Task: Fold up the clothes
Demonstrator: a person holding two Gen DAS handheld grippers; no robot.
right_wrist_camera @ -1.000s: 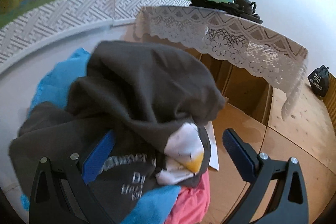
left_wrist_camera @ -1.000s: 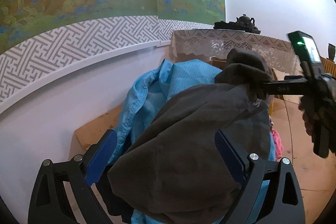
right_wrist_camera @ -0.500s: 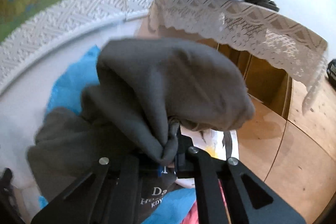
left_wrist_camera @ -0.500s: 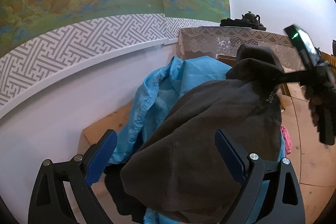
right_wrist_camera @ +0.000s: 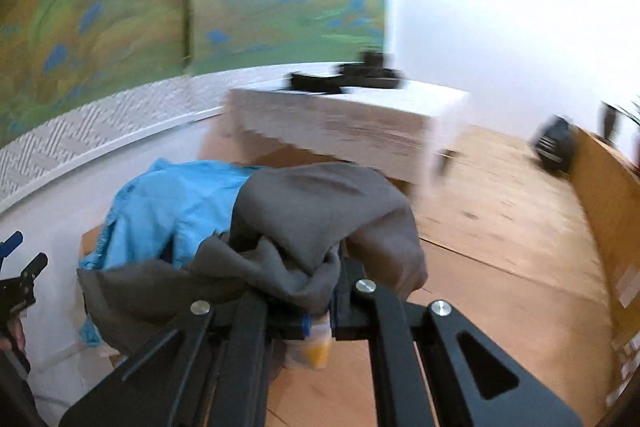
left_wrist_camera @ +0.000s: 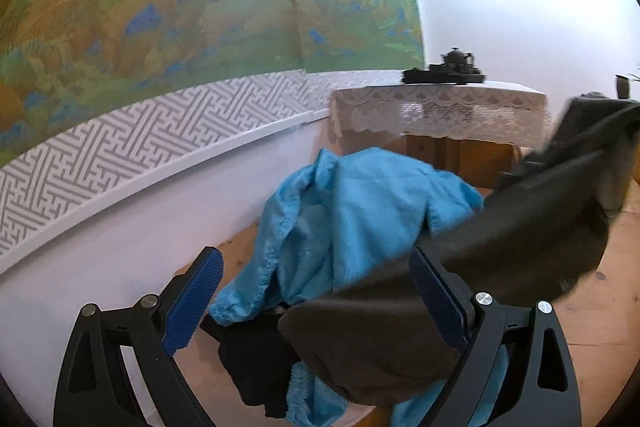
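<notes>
A dark grey garment stretches from low between my left fingers up to the top right of the left wrist view. My left gripper stands open, its blue pads wide apart and pressing on nothing; the grey cloth's lower end lies by the right finger. My right gripper is shut on a bunched fold of the grey garment, which hangs lifted over its jaws. A bright blue garment lies heaped by the wall, also the blue garment in the right wrist view. A black garment lies under it.
A table with a lace cloth stands behind the heap, with a dark teapot set on it. A white wall with a patterned band runs along the left. Wooden floor spreads to the right, with a black bag far off.
My right gripper closed on the grey garment and pulled it up and to the right, off the blue one. The left gripper stayed open and rose a little.
</notes>
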